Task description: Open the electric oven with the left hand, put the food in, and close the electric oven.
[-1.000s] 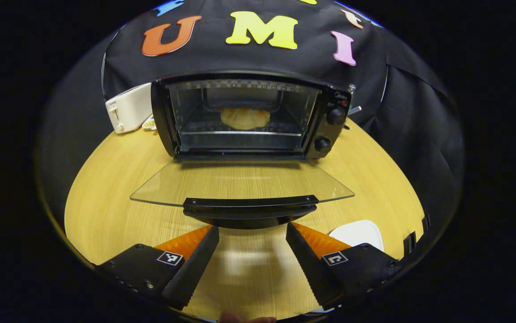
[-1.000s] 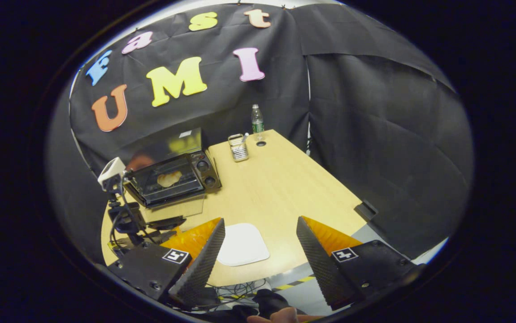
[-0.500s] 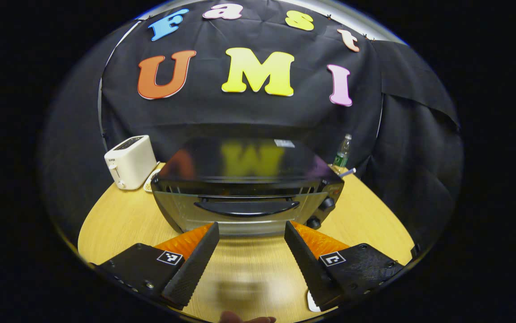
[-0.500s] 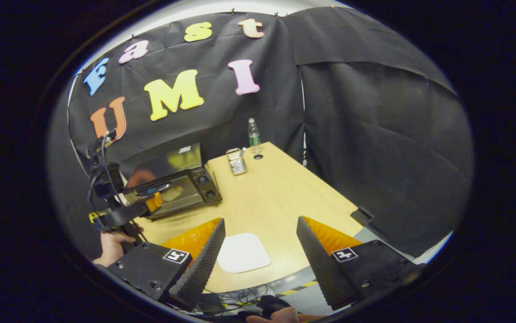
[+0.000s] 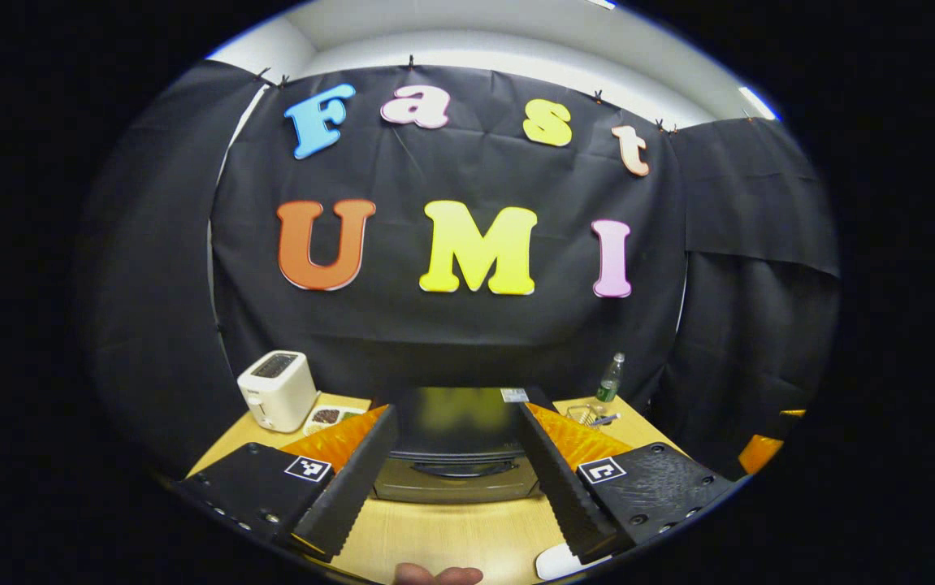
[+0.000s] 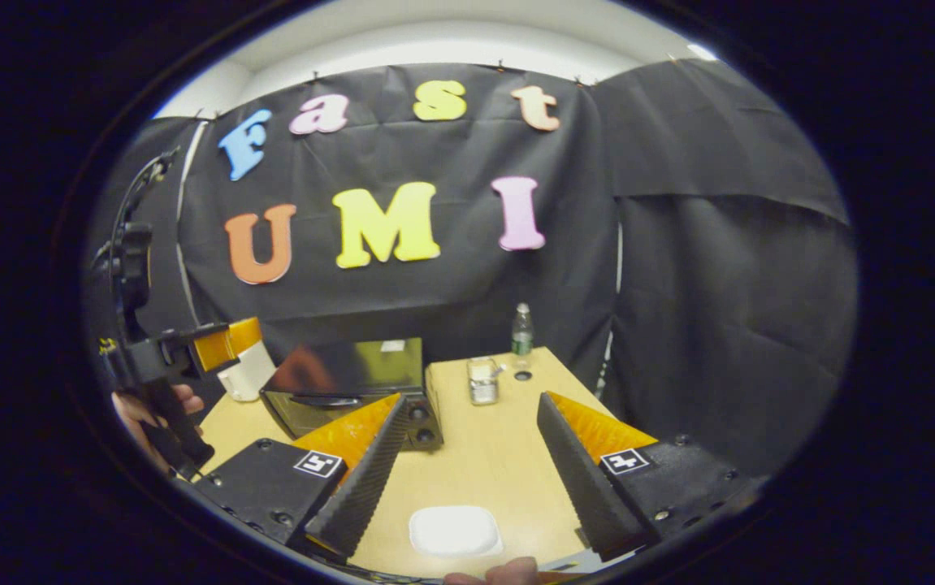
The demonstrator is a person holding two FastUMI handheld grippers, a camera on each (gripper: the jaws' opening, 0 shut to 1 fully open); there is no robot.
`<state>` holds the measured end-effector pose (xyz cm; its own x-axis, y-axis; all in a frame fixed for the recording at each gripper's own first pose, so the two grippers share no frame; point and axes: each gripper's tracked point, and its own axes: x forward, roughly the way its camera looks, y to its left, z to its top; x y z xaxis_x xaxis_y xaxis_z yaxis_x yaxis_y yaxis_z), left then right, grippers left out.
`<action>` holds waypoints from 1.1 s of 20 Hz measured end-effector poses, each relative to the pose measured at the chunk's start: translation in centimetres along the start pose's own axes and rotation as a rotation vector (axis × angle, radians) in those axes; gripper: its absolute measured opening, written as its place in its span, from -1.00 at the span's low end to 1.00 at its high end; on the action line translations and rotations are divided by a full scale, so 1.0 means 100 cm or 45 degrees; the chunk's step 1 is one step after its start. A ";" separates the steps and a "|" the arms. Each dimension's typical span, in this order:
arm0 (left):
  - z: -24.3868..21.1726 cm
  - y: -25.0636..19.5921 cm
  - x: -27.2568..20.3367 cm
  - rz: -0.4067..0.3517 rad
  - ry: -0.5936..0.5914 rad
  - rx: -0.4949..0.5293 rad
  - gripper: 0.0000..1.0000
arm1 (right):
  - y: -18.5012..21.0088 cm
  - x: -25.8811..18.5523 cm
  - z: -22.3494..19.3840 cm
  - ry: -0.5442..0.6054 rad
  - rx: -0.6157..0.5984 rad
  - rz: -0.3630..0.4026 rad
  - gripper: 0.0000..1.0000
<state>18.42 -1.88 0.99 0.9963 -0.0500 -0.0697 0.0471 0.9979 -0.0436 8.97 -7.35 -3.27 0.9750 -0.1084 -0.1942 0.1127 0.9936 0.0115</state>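
Note:
The black electric oven [image 5: 457,455] stands on the wooden table with its glass door shut and its handle [image 5: 457,469] facing me. My left gripper [image 5: 457,479] hangs open in front of it, pulled back and raised, holding nothing. In the right gripper view the oven [image 6: 337,390] sits at the left, its knobs [image 6: 417,424] by my finger. My right gripper [image 6: 471,471] is open and empty above the table. The left gripper [image 6: 191,353] shows there too, held up by a hand [image 6: 142,414] left of the oven. The food is hidden behind the door.
A white toaster [image 5: 276,390] stands left of the oven, with a small dish [image 5: 327,417] beside it. A bottle [image 6: 521,329] and a metal holder [image 6: 483,380] stand at the table's far end. A white plate [image 6: 455,530] lies near the front edge.
The oven door went from lying open, food visible inside, to shut. My left gripper then drew back and tilted upward. My right gripper's view also rose and swung toward the wall.

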 end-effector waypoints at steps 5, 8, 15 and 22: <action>0.053 0.007 -0.061 0.012 -0.110 -0.046 0.89 | 0.036 -0.005 0.037 -0.118 0.045 0.130 0.94; 0.056 0.016 -0.100 0.013 -0.123 -0.045 0.89 | 0.052 -0.027 0.050 -0.153 0.055 0.153 0.94; 0.030 0.050 -0.199 0.066 -0.111 -0.053 0.89 | 0.086 -0.117 0.037 -0.191 0.004 0.162 0.96; 0.005 0.069 -0.260 0.101 -0.103 -0.038 0.89 | 0.105 -0.181 0.014 -0.193 -0.050 0.142 1.00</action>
<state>-7.12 6.32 2.99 0.9994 0.0340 0.0069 -0.0334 0.9969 -0.0713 -7.26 5.02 1.78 0.9990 0.0020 -0.0441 -0.0027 0.9999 -0.0138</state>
